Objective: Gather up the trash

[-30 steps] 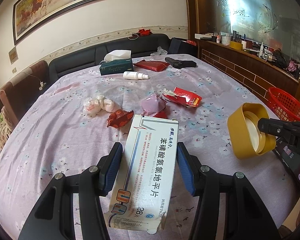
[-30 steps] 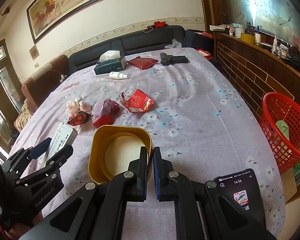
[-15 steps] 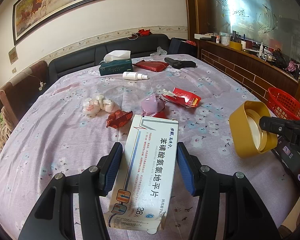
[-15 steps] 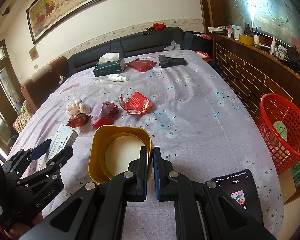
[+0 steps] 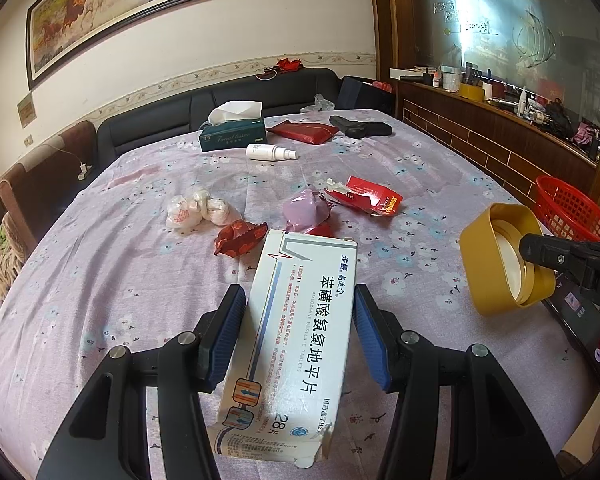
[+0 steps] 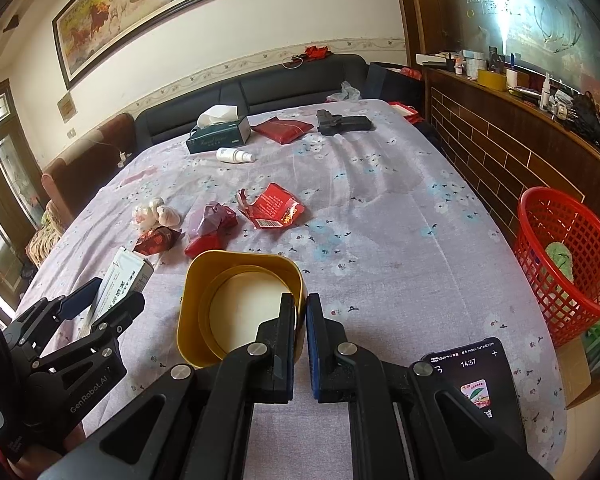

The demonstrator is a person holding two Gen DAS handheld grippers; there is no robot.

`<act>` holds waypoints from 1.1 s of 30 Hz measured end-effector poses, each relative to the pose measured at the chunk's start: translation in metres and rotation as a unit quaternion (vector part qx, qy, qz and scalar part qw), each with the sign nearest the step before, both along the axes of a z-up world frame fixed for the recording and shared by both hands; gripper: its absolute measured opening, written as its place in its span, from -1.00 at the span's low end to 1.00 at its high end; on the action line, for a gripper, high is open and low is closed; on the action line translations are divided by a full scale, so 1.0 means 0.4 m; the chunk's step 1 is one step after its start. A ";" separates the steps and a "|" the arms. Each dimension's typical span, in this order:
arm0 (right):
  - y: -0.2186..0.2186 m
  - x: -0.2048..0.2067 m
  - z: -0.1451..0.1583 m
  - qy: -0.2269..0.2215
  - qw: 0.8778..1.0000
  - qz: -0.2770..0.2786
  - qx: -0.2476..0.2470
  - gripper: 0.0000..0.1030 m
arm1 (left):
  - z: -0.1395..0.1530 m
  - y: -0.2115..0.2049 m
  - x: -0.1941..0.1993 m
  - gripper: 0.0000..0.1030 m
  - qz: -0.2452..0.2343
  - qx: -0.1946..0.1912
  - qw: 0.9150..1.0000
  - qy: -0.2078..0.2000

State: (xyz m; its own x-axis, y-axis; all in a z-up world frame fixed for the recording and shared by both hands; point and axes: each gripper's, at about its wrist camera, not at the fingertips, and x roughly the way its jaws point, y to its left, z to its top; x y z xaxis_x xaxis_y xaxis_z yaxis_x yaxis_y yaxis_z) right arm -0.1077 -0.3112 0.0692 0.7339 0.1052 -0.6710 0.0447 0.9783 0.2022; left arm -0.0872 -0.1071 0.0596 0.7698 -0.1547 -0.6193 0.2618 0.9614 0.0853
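My left gripper (image 5: 300,312) is shut on a white medicine box (image 5: 296,332) with blue print, held above the table; it also shows in the right wrist view (image 6: 120,284). My right gripper (image 6: 301,312) is shut on the rim of a gold container (image 6: 236,300), seen at the right in the left wrist view (image 5: 500,264). Trash lies mid-table: a red torn packet (image 5: 368,200), a pink crumpled wrapper (image 5: 306,212), a red foil wrapper (image 5: 238,236) and white crumpled plastic (image 5: 200,212). A red mesh basket (image 6: 564,256) stands beside the table's right edge.
A tissue box (image 5: 232,132), white spray bottle (image 5: 270,153), red pouch (image 5: 304,132) and black object (image 5: 360,128) lie at the far end. A phone (image 6: 472,392) lies by the near right edge. A dark sofa (image 5: 220,104) lies behind, a wooden counter (image 5: 500,136) to the right.
The right gripper with the gold container has shifted slightly right, toward the basket. The left gripper still holds the box in the same pose.
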 end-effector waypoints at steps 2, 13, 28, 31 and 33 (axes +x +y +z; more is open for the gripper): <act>-0.001 0.000 0.000 0.000 1.000 0.000 0.000 -0.88 | 0.000 0.001 0.000 0.04 0.001 0.001 1.000 0.000; 0.006 -0.004 0.004 -0.003 1.000 0.001 -0.002 -0.88 | 0.000 0.003 0.000 0.04 0.000 0.000 1.000 0.000; 0.015 -0.018 0.021 -0.010 1.000 0.001 -0.008 -0.88 | 0.003 0.006 -0.002 0.04 -0.001 -0.002 1.000 -0.001; 0.015 -0.019 0.022 -0.011 1.000 0.000 -0.008 -0.88 | 0.011 0.010 -0.003 0.04 0.000 -0.003 1.000 -0.003; 0.016 -0.020 0.025 -0.013 1.000 0.000 -0.010 -0.88 | 0.017 0.013 -0.002 0.04 0.001 -0.006 1.000 -0.003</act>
